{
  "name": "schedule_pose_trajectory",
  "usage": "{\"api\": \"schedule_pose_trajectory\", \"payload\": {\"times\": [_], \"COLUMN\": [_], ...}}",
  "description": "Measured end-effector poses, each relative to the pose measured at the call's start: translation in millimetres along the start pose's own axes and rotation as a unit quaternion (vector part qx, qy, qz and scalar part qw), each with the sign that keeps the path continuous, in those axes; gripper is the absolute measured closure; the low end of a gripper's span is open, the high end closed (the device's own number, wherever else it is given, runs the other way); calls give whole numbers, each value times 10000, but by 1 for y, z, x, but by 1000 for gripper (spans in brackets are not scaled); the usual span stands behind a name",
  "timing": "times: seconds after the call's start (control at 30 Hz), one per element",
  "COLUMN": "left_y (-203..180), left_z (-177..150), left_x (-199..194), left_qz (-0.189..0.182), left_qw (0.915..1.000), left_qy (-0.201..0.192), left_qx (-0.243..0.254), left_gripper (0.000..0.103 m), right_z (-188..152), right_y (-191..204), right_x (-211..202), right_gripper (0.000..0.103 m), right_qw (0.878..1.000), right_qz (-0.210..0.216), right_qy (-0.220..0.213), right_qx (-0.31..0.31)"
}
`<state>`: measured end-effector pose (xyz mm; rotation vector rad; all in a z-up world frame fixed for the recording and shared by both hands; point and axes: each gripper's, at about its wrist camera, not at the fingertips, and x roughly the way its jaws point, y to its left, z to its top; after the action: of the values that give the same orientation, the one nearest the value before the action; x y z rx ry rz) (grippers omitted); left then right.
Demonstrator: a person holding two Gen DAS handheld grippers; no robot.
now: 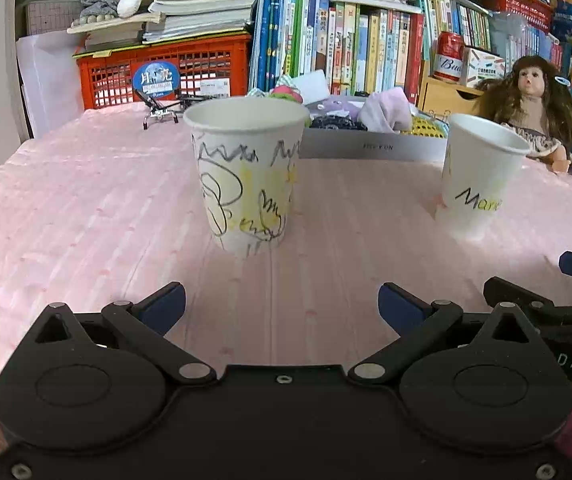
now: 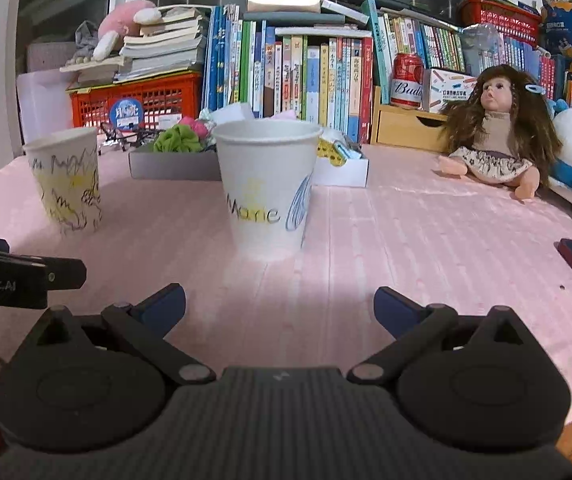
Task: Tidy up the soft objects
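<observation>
Paper cups (image 1: pixel 246 172) (image 2: pixel 268 188) upright, mouths skyward.

White scribbled cup (image 1: pixel 246 172) on pink ribbed cloth (image 1: pixel 86 220).

Beer can (image 2: pixel 407 81) on drawer box (image 2: pixel 405 127) beside books (image 2: pixel 293 76).

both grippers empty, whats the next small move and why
Probably ease the left gripper forward past the scribbled cup toward the grey box. Both grippers are open and hold nothing, the cups stand upright, and the soft items are piled in that box behind them.
</observation>
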<state>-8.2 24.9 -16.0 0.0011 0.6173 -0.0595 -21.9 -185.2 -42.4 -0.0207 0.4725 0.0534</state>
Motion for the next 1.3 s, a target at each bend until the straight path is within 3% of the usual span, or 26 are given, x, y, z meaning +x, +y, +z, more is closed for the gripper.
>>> {"api": "schedule_pose_trajectory", "payload": {"times": [1.3], "left_y": [-3], "left_z": [-9], "left_x": [0], "left_qz": [69], "left_qw": [9999], "left_qy": [65], "left_qx": [131], "left_gripper": [0], "right_z": [-4], "right_y": [2], "right_x": [4], "right_gripper": [0], "right_qw": [9997], "right_qz": [46], "right_qy": [226], "right_qx": [-42]}}
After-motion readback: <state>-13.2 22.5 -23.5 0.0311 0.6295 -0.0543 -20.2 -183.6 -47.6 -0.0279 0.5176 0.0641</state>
